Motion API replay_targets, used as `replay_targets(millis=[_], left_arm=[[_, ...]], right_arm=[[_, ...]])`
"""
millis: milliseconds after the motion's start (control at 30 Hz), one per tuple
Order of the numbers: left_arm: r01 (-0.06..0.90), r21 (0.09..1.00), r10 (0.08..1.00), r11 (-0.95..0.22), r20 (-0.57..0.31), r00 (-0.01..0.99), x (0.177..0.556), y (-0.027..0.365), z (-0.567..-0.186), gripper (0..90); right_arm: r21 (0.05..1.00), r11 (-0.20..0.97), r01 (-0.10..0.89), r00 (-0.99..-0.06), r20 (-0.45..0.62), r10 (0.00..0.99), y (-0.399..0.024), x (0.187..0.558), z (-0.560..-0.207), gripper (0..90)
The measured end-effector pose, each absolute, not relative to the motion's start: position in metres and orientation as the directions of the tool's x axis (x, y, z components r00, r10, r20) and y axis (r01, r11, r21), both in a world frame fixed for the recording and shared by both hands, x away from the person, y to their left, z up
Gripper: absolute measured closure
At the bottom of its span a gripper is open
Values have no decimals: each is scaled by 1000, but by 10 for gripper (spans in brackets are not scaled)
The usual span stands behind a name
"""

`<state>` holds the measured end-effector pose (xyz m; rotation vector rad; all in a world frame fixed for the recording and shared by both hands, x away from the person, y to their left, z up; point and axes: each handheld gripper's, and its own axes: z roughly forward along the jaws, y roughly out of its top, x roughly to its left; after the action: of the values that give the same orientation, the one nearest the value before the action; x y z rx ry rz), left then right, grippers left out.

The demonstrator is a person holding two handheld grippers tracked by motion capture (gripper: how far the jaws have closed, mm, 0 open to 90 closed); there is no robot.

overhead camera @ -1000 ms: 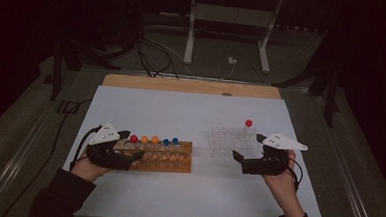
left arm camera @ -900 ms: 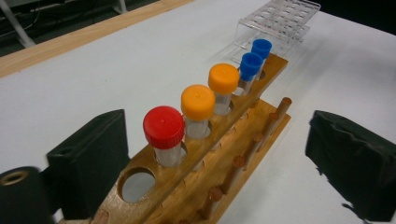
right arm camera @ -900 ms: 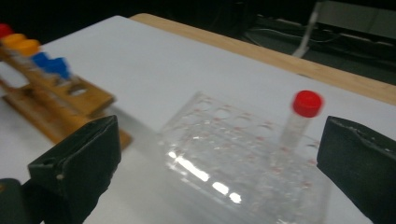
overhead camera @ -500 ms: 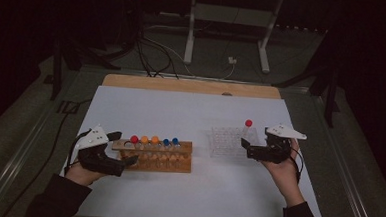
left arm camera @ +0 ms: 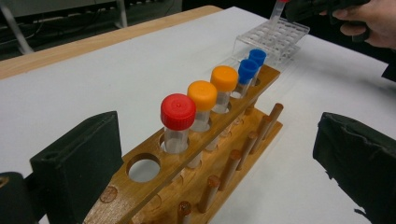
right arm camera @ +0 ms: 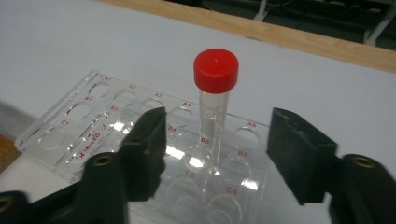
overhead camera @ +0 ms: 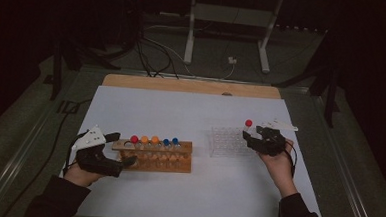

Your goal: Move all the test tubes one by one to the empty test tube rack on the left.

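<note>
Red-capped, a clear tube (right arm camera: pixel 215 100) stood upright in the clear plastic rack (right arm camera: pixel 88 119) at the right of the white table (overhead camera: pixel 190 113). The right gripper (right arm camera: pixel 212 154) had just been closing its jaws, which stood apart on either side of that tube, not touching it. At the left, the left gripper (left arm camera: pixel 205 163) held its jaws wide apart around the near end of the wooden rack (left arm camera: pixel 233 140), which carried red, orange and blue-capped tubes.

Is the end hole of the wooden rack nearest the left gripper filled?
No: in the left gripper view that hole of the wooden rack is empty, beside the red-capped tube.
</note>
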<state>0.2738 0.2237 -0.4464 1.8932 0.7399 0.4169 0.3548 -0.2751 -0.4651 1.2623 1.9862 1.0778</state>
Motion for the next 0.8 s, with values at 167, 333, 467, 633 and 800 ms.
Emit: replay_targets(millis=[167, 333, 467, 633, 800], left_arm=[[308, 903, 650, -300, -43, 759, 274, 223, -447, 21], [305, 905, 649, -296, -43, 760, 273, 223, -446, 21], [304, 906, 651, -293, -44, 758, 273, 223, -446, 21], [303, 907, 649, -291, -46, 760, 273, 223, -446, 21], [303, 907, 652, -291, -43, 757, 273, 224, -446, 21]], right_arm=[[833, 243, 497, -411, -21, 912, -272, 361, -468, 524], [833, 244, 497, -410, -22, 912, -269, 364, -467, 621], [828, 246, 503, -409, -23, 912, -267, 367, -467, 661], [822, 256, 509, -399, -39, 916, -263, 369, -468, 725], [821, 255, 511, -393, -41, 918, -262, 370, -469, 735]])
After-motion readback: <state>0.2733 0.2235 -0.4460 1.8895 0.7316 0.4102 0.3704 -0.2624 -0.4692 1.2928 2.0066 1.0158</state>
